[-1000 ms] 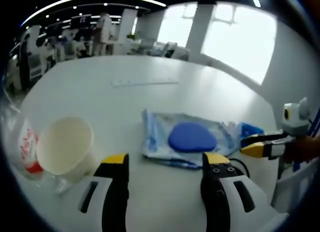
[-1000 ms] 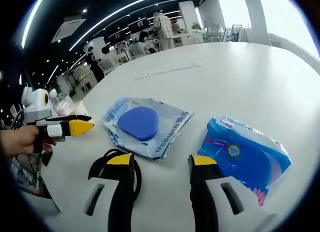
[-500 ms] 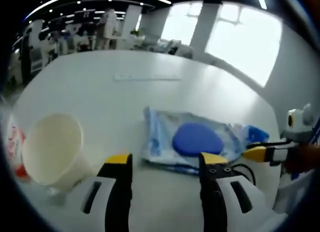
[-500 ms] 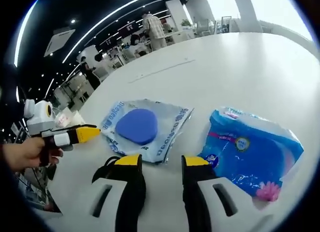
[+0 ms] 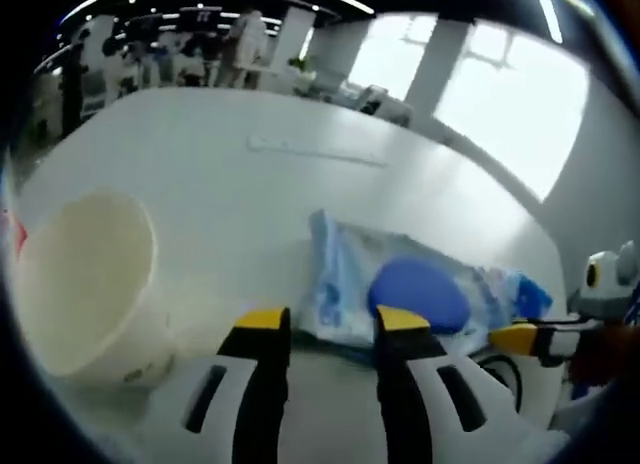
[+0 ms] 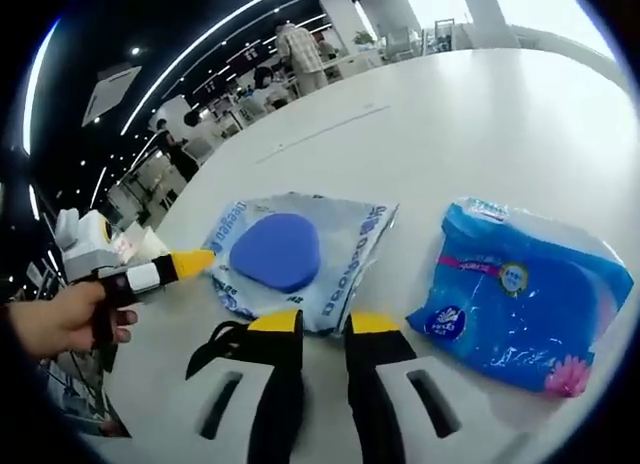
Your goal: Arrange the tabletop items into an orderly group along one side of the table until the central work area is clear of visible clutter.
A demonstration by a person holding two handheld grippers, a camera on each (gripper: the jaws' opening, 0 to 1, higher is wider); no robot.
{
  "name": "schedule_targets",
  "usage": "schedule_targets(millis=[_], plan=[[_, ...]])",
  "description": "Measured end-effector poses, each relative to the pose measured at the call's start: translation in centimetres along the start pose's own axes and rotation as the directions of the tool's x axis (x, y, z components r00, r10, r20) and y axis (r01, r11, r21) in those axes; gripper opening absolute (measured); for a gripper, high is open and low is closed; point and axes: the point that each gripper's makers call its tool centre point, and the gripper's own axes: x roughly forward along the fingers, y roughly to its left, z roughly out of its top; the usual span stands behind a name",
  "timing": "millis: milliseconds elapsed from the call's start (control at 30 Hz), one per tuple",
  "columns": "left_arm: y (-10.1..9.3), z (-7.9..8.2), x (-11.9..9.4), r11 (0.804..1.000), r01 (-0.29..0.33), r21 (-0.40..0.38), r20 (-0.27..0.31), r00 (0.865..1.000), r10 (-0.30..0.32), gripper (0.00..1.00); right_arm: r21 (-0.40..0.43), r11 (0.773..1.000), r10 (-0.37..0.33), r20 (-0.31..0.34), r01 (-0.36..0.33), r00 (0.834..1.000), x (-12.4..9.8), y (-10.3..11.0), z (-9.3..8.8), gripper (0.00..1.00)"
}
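A clear packet [image 5: 340, 284] holding a blue oval pad [image 5: 420, 294] lies mid-table. Its near edge sits just beyond my left gripper [image 5: 330, 322], whose jaws are half-way in with a gap. A white paper cup [image 5: 85, 284] stands to that gripper's left. In the right gripper view, the same packet [image 6: 350, 254] and pad [image 6: 278, 252] lie ahead. My right gripper [image 6: 324, 324] has its jaws nearly together, with the packet's near corner at the narrow gap. A blue tissue pack [image 6: 525, 294] lies to its right. The left gripper [image 6: 190, 264] touches the packet's left edge.
A black looped cord [image 6: 215, 346] lies by the right gripper's left jaw. The right gripper's yellow tip [image 5: 520, 336] reaches in beside the packet. The round white table [image 6: 470, 124] stretches away bare behind the items. Desks and people stand far back.
Both grippers have narrowed their jaws steadily, the right more than the left. Both have come closer to the clear packet. The cup now looms larger at the left.
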Motion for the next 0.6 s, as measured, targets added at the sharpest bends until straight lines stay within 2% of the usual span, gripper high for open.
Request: schedule_targets(millis=[233, 433, 500, 600], plan=[[-0.05, 0.17, 0.26, 1.0, -0.009, 0.008, 0.011, 1.0, 0.009, 0.22, 0.014, 1.0, -0.007, -0.001, 0.007, 1.0, 0.19, -0.25, 0.2, 0.07], [-0.22, -0.21, 0.23, 0.999, -0.013, 0.049, 0.002, 1.0, 0.013, 0.1, -0.003, 1.0, -0.009, -0.004, 0.009, 1.0, 0.3, -0.21, 0.19, 0.02], [0.28, 0.05, 0.23, 0.998, -0.021, 0.055, 0.007, 1.0, 0.021, 0.04, -0.028, 1.0, -0.004, -0.01, 0.003, 1.0, 0.25, -0.19, 0.24, 0.02], [-0.01, -0.07, 0.24, 0.996, 0.004, 0.092, -0.011, 1.0, -0.003, 0.02, -0.065, 0.998, -0.002, -0.01, 0.002, 1.0, 0.14, -0.03, 0.35, 0.01]])
